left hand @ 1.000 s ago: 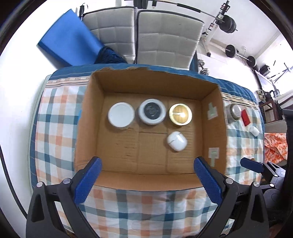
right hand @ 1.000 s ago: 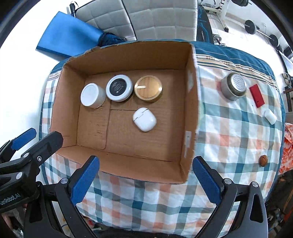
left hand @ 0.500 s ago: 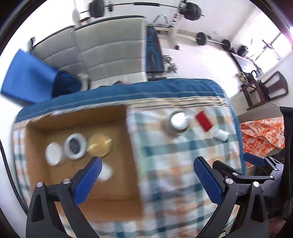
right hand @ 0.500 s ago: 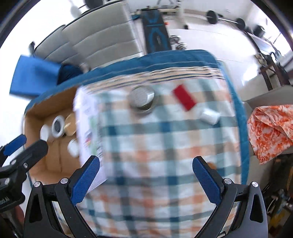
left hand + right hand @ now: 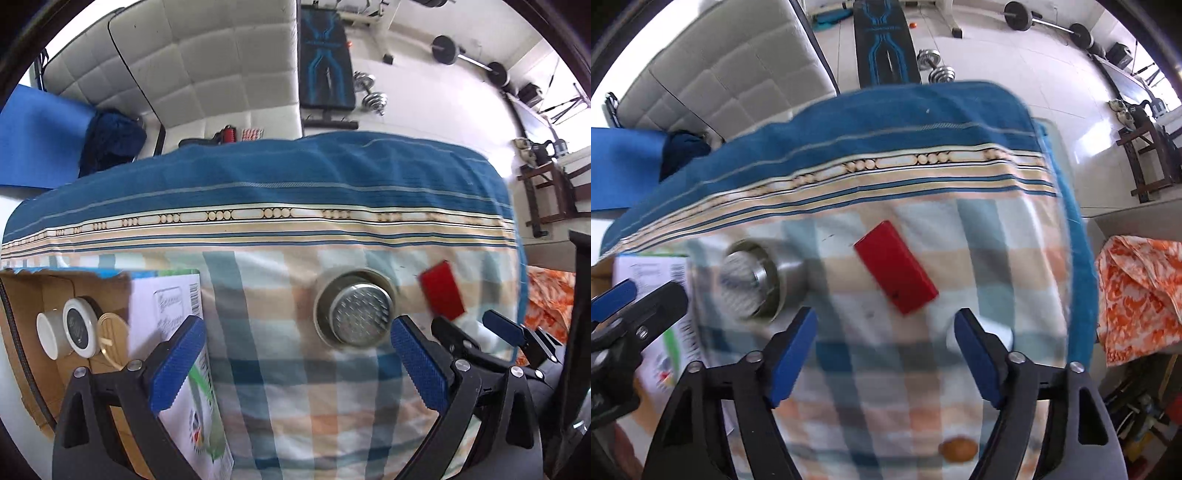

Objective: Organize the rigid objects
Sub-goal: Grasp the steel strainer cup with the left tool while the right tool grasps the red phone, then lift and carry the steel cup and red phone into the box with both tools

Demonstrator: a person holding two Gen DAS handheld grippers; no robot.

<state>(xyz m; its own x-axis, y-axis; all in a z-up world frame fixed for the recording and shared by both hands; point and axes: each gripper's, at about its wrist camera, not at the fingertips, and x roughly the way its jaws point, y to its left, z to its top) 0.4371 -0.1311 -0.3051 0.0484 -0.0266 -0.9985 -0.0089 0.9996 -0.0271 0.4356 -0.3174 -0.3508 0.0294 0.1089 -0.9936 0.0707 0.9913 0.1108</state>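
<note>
My left gripper [image 5: 297, 363] is open and empty above the checked cloth, with a round metal tin [image 5: 356, 310] just ahead of its right finger. My right gripper [image 5: 885, 356] is open and empty, just below a flat red box [image 5: 895, 266]. The metal tin [image 5: 753, 282] lies to its left. A small white object [image 5: 1006, 336] is partly hidden behind its right finger. A small brown nut-like object [image 5: 958, 448] lies near the front edge. The cardboard box [image 5: 26, 295] at left holds a white jar [image 5: 50, 330], a black-topped jar [image 5: 79, 326] and a gold lid [image 5: 109, 332].
The red box also shows in the left wrist view [image 5: 443, 290]. The box's printed outer wall [image 5: 177, 306] stands beside my left finger. The table's far edge drops off under a blue cloth border [image 5: 258, 173]. An orange patterned cloth [image 5: 1137, 291] lies to the right, off the table.
Both grippers swung right, from over the cardboard box to the cloth with the loose items, and came closer to the table. Both stayed open and empty.
</note>
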